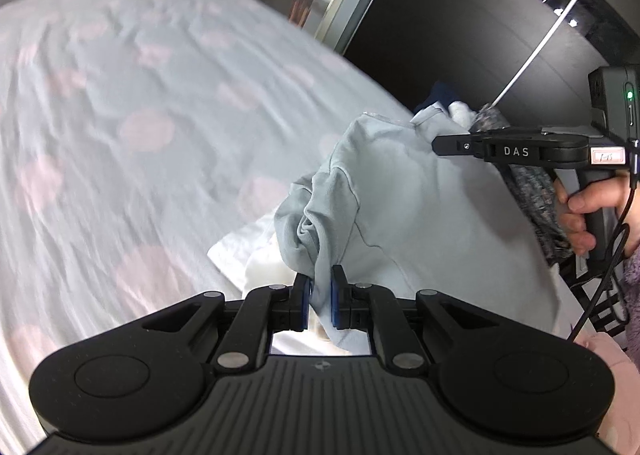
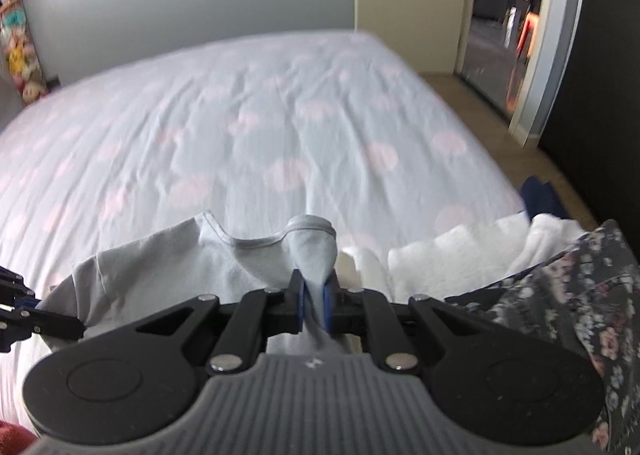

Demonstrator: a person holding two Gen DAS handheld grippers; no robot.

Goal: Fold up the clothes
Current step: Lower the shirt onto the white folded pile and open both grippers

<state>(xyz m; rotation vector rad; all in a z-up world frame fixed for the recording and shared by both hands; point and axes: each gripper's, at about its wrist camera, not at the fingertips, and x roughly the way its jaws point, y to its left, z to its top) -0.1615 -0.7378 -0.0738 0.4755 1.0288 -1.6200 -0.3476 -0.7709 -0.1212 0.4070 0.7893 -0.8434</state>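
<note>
A pale blue T-shirt (image 1: 400,199) hangs stretched between both grippers above the near edge of the bed. My left gripper (image 1: 320,287) is shut on a bunched fold of it at the sleeve side. In the right wrist view my right gripper (image 2: 314,295) is shut on the shirt (image 2: 168,267) by the neckline, whose collar band curves just beyond the pads. The right gripper (image 1: 440,145) also shows from the side in the left wrist view, held by a hand (image 1: 580,215). The left gripper's tip (image 2: 52,325) pokes in at the left edge of the right wrist view.
The bed (image 2: 240,127) has a pale sheet with pink spots. A white towel (image 2: 460,251), a dark floral garment (image 2: 580,295) and a navy item (image 2: 540,195) lie piled at its near right corner. Dark wardrobe (image 1: 460,39) and an open doorway (image 2: 504,15) stand to the right.
</note>
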